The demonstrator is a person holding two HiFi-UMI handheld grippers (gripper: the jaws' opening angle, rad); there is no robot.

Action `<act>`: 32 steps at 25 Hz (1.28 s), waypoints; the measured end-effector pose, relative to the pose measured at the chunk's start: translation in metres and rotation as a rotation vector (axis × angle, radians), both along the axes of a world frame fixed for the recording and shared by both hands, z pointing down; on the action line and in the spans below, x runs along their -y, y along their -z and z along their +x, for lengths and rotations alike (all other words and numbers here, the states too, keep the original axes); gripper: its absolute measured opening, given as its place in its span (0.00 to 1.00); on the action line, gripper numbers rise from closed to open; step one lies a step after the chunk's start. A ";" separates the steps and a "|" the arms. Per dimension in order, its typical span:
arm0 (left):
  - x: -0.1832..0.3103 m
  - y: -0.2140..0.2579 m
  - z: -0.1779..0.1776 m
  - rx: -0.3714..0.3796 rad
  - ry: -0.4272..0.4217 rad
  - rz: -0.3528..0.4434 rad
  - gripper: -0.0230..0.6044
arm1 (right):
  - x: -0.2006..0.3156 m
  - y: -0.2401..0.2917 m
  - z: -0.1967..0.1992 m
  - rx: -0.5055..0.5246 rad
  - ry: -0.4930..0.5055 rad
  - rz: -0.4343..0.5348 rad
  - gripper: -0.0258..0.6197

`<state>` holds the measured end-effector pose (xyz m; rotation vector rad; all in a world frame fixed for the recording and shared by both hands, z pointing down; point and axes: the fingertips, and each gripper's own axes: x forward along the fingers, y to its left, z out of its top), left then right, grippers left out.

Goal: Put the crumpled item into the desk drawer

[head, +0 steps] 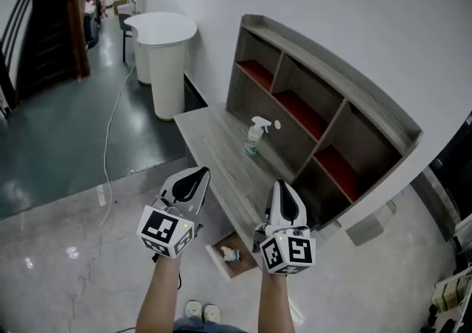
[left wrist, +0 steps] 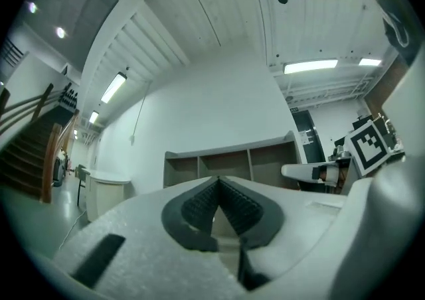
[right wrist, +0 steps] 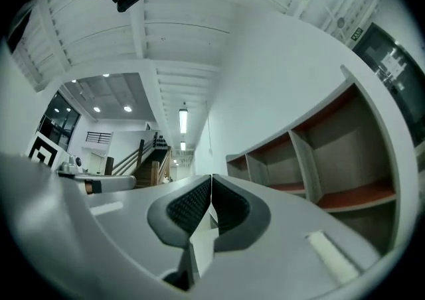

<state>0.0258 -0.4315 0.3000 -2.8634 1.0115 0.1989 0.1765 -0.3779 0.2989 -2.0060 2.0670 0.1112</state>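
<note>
The desk drawer (head: pixel 219 264) stands pulled out below the desk's front edge, between my two grippers in the head view. A small white crumpled item (head: pixel 231 254) lies inside it on the wooden bottom. My left gripper (head: pixel 200 172) is held up left of the drawer, above the floor, its jaws shut with nothing between them (left wrist: pixel 218 179). My right gripper (head: pixel 281 185) hovers over the desk's near end, right of the drawer, jaws also shut and empty (right wrist: pixel 211 178). Both gripper views look up toward the wall and ceiling, so the drawer is hidden there.
A grey wooden desk (head: pixel 214 140) carries a spray bottle (head: pixel 255 136) and a shelf unit (head: pixel 324 118) with red shelves against the wall. A white round stand (head: pixel 166 51) is at the far left, a cable (head: pixel 110 132) runs over the floor, and shoes (head: pixel 200 312) show below.
</note>
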 end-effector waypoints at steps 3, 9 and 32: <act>-0.007 0.024 0.006 -0.009 -0.005 0.046 0.04 | -0.010 0.018 0.008 -0.019 -0.016 0.031 0.05; -0.026 0.033 0.013 -0.003 -0.023 0.067 0.04 | -0.034 0.019 0.016 -0.020 -0.039 0.038 0.05; -0.048 0.031 0.011 0.001 -0.032 0.062 0.04 | -0.053 0.010 0.011 -0.010 -0.015 0.017 0.05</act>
